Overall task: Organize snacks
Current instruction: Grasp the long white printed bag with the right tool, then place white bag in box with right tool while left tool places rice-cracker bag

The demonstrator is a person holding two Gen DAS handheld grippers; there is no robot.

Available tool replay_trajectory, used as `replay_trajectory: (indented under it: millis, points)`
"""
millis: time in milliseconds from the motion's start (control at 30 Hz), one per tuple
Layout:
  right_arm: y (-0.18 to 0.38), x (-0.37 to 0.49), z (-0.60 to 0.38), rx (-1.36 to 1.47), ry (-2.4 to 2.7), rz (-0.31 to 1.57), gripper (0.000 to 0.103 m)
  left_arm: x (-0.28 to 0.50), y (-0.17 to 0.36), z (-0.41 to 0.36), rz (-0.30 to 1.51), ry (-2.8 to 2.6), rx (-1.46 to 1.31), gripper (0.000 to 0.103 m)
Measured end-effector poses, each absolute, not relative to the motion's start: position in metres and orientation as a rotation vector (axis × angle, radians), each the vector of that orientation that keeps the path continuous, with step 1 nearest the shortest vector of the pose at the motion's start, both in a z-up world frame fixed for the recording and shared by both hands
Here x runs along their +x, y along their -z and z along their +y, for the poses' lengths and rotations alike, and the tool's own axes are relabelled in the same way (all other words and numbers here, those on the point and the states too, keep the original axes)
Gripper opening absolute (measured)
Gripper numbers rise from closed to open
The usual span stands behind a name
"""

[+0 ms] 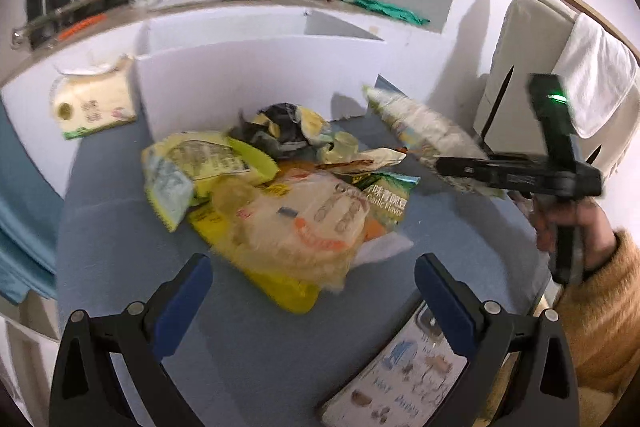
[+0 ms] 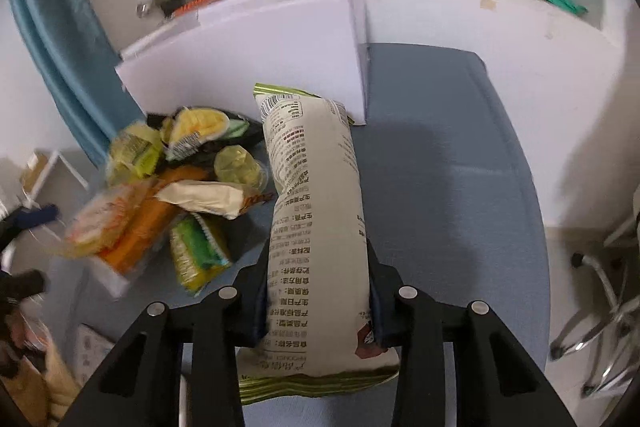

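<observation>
The right tongs (image 2: 318, 291) clamp a long white snack bag (image 2: 316, 227); its lower end is hidden behind them. The left tongs (image 1: 314, 291) stand open, empty, just short of the blurred snack pile (image 1: 280, 195) on the blue worktop (image 1: 460, 227). Only the left view shows the phone (image 1: 400, 375) under the left tongs.

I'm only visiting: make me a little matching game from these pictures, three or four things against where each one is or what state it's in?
Things:
1. long white snack bag
2. left gripper
3. phone
4. green wrapper

States or places:
a. up on the ledge under the metal railing
b. open, nothing between its fingers
c. flat on the blue surface, beside a blue pad
d. clamped in the right gripper

Pairs: 1-d, 2-b, 3-c, 4-a
</observation>
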State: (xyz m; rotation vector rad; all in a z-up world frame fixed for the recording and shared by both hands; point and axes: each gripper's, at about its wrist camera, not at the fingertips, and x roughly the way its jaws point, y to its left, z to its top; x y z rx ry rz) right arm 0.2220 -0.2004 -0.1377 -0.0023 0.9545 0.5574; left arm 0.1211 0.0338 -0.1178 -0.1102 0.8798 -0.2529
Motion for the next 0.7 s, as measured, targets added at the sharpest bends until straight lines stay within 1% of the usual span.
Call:
replay_trajectory:
  millis: [67,267,533,567,600,633,700]
  points:
    - [0.128,0.208,-0.212,0.057,-0.576,0.928,0.042,0.134,0.121,0.034,0.910,0.249,-0.133,0.103]
    - [0.106,0.173,-0.229,0.115,-0.593,0.849,0.042,0.163,0.133,0.032,0.956,0.221,-0.183,0.103]
    - [0.106,0.159,-0.227,0.134,-0.635,0.850,0.042,0.173,0.143,0.037,0.966,0.173,-0.247,0.102]
    - [0.107,0.158,-0.226,0.136,-0.636,0.849,0.042,0.172,0.144,0.039,0.965,0.175,-0.254,0.098]
    - [0.108,0.157,-0.225,0.138,-0.634,0.850,0.042,0.171,0.144,0.041,0.963,0.174,-0.266,0.091]
    - [0.108,0.156,-0.224,0.140,-0.633,0.851,0.042,0.169,0.145,0.044,0.960,0.184,-0.285,0.081]
    - [0.108,0.157,-0.224,0.139,-0.632,0.846,0.042,0.165,0.146,0.046,0.952,0.193,-0.288,0.079]
